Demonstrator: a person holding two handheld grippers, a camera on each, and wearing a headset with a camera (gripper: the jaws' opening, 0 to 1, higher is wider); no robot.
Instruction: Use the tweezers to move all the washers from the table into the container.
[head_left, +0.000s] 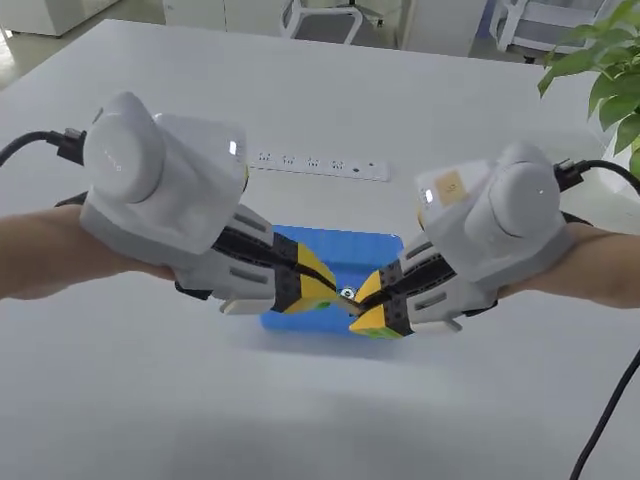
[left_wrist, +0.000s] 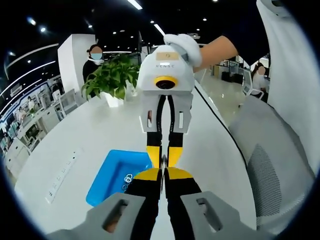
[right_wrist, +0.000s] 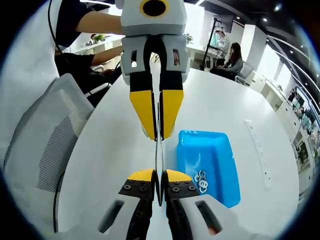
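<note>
My left tongs (head_left: 322, 287) and right tongs (head_left: 366, 303) meet tip to tip at the centre of the head view, above the blue container (head_left: 340, 250) on the white worktop (head_left: 150, 400). Both pairs are pressed closed on the thin tweezers (right_wrist: 159, 156) — a metal sliver running from my right jaws up into the left ones in the right gripper view. A cluster of washers (right_wrist: 200, 181) lies inside the container, lower right of that frame. A power strip (head_left: 320, 163) sits just above the container in the head view.
</note>
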